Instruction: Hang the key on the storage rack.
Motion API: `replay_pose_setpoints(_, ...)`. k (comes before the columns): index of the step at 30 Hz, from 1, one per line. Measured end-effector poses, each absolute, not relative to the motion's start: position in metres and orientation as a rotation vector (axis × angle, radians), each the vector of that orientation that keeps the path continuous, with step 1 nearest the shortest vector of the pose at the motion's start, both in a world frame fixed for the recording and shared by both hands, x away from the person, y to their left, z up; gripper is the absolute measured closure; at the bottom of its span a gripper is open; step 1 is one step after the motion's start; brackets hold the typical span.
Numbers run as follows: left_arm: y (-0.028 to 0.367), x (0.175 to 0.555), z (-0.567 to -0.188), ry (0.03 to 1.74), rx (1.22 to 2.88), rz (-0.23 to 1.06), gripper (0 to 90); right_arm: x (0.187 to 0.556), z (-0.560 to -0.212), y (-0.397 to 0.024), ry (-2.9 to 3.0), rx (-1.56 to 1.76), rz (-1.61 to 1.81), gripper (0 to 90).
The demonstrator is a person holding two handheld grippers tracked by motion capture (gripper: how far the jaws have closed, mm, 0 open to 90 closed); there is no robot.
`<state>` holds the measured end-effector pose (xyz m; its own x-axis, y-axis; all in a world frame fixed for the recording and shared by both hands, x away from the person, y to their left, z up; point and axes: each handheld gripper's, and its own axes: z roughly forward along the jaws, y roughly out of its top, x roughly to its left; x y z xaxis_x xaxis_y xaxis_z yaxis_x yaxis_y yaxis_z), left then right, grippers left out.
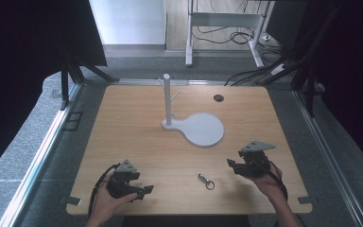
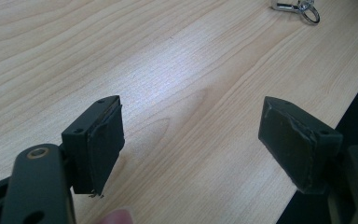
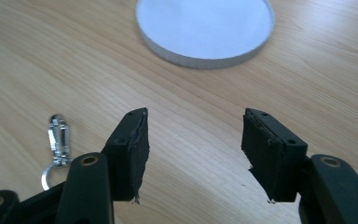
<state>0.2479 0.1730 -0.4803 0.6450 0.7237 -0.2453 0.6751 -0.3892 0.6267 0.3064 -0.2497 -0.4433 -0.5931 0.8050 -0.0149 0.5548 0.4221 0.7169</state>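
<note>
The key clip lies flat on the table between the two claws, just left of the right claw (jaws apart, empty) and well right of the left claw, likewise spread, probably awaiting pickup for the stand.

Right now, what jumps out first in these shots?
The white stand, an upright post with small pegs on a round flat base, sits mid-table toward the far side. A small metal key clip with a ring lies alone near the front edge, between the left gripper and the right gripper. Both grippers are open with nothing between their jaws.
</note>
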Motion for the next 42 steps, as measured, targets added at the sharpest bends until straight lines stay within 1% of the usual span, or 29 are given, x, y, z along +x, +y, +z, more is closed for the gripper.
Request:
replay_pose_setpoints(11,0.17,0.248,-0.483,1.075,2.161,0.078,22.6,0.312,-0.43,-0.234,2.418,1.12,0.913,47.5)
replay_pose_setpoints(21,0.168,0.248,-0.484,1.073,2.163,0.074,22.6,0.311,-0.429,-0.221,2.484,1.078,0.914,49.3)
replay_pose_setpoints(42,0.169,0.248,-0.485,1.074,2.164,0.071,22.6,0.306,-0.431,-0.199,2.551,1.03,0.884,48.2)
